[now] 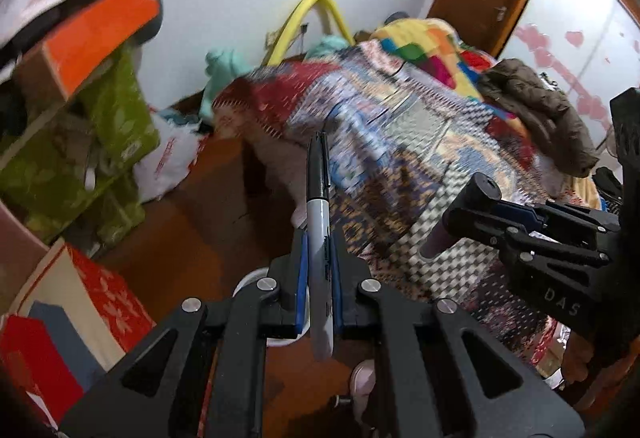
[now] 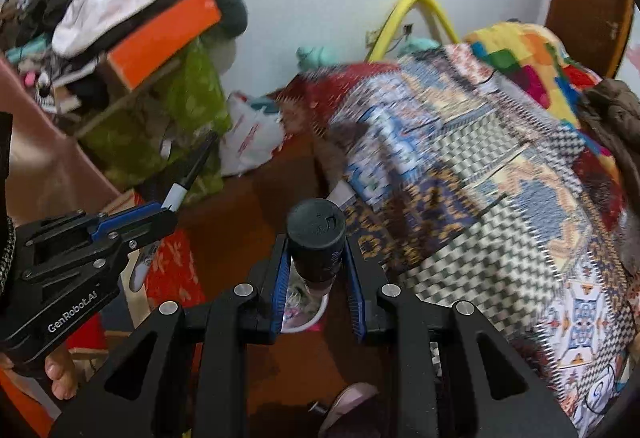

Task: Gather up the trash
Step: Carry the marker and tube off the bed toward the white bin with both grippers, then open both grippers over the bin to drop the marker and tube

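Observation:
My left gripper (image 1: pixel 320 238) is shut on a marker pen (image 1: pixel 319 194) with a black cap and grey barrel that stands up between the blue pads. In the right wrist view, that left gripper (image 2: pixel 168 216) and the marker pen (image 2: pixel 191 172) show at the left, with a person's fingers under the handle. My right gripper (image 2: pixel 316 244) is shut on a dark tube with a black cap (image 2: pixel 316 228). From the left wrist, the right gripper (image 1: pixel 476 228) and the capped tube (image 1: pixel 474 196) appear at the right. A small white bin (image 2: pixel 310 323) with scraps inside sits on the floor below both grippers, its rim (image 1: pixel 250 280) partly hidden.
A bed under a patterned blanket (image 2: pixel 460 174) fills the right side, with a brown jacket (image 1: pixel 536 110) on it. Stacked boxes, green bags (image 2: pixel 188 106) and an orange box (image 2: pixel 164 38) crowd the left. A white plastic bag (image 2: pixel 252 136) lies on the wooden floor (image 1: pixel 192 226).

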`<state>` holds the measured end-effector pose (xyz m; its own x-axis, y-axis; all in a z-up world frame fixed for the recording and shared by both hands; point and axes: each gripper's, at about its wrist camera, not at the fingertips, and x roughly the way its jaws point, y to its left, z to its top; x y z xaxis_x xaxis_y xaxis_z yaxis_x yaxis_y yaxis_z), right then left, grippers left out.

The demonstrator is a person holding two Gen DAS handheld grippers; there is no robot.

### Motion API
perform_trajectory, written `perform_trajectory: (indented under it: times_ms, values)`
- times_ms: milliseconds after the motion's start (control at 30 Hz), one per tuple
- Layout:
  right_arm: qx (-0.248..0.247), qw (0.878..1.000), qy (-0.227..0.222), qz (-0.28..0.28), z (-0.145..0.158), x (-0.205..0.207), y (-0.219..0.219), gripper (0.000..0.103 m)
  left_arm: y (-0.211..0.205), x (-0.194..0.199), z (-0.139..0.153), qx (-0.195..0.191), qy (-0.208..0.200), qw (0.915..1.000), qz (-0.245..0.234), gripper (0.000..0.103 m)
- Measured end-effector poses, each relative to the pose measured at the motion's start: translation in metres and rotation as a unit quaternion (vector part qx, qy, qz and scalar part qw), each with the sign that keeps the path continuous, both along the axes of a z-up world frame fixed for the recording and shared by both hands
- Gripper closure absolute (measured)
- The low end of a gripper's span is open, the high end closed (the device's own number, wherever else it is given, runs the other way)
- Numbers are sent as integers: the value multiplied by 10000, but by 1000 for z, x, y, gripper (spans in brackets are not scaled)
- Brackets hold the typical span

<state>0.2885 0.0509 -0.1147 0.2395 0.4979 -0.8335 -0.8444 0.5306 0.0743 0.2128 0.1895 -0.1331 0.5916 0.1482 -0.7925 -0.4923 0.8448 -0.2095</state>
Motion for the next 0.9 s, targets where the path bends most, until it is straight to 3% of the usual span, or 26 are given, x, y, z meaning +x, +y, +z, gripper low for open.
perform_trajectory:
  times_ms: [200,467,767,900]
  values:
    - [-437,9984,344,100,-48,-10,25,79,24,-3,-63,-420,477,9979,112,94]
    - [-829,9927,865,140,-108,-10,53,79,46,-3,-148,-1023,1189,9873,232,94]
    - [-1160,9816,1506,165,-152,4,83,78,66,16,-181,-1542,1404,9771,420,92]
    - [-1176,9809,1548,11,-156,9,85,76,78,17,-185,-1680,1380,9746,543,76]
